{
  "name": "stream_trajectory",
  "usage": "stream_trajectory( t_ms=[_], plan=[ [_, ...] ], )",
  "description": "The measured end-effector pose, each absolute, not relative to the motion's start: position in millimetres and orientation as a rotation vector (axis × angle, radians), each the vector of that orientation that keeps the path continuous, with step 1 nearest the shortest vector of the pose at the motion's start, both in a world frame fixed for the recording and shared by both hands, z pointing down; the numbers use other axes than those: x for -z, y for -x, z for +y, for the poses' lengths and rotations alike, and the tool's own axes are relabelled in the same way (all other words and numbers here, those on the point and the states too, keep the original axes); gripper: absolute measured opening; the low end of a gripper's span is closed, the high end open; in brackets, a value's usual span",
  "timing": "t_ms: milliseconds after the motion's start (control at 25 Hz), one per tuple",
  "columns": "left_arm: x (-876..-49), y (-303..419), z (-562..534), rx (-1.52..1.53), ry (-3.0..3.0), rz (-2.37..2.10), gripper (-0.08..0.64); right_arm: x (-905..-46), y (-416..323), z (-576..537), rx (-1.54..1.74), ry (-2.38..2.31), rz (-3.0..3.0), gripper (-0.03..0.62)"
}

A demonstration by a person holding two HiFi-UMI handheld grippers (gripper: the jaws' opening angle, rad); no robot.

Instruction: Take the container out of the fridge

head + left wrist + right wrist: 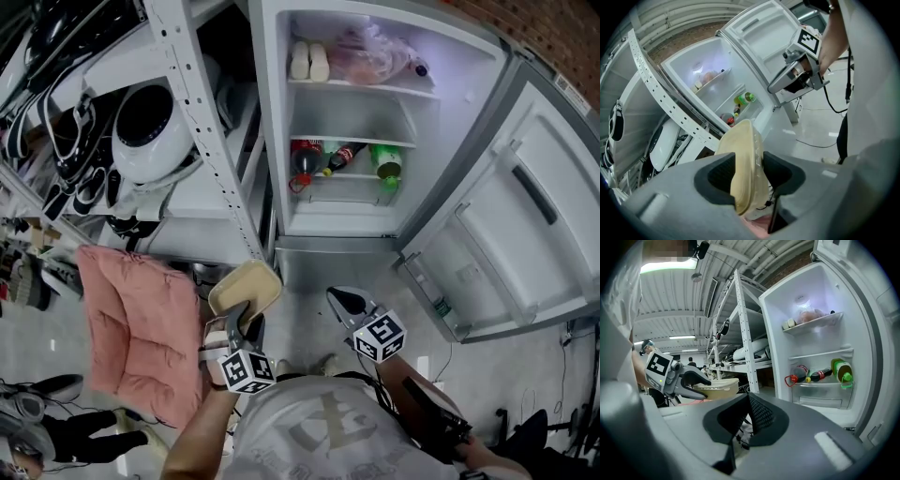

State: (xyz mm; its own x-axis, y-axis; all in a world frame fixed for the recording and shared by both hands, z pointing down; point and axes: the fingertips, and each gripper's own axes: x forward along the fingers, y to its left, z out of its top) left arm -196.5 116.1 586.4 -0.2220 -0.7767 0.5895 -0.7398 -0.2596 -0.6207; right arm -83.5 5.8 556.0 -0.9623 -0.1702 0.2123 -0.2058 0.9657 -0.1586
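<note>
Left gripper [242, 317] is closest, low in front of the fridge [352, 112], clamped on the near end of the beige container [246, 286]. So the tub's fully outside the fridge, held roughly level. Right gripper [347, 302] hangs just beside it, jaws pinched together on nothing, nose aimed at the fridge. Open grey floor [309, 281] runs from both grippers up to the fridge. Its door [525, 216] stands wide open on the right, and a white rack upright [202, 103] crowds the left edge. Container looks shallow, pale tan, with rounded corners.
</note>
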Motion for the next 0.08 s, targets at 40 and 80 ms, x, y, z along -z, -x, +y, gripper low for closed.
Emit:
stream_trajectory(
  t_ms=[40,80],
  plan=[
    [-586.5,196.1,115.6,1.525,1.938,1.884,0.192,-556.3,83.2,6.1,-0.267,-0.283,-2.917,0.008],
    [-586.6,195.6,115.2,1.525,1.941,1.881,0.192,-556.6,82.9,6.3,-0.268,-0.285,-2.916,0.008]
  ],
)
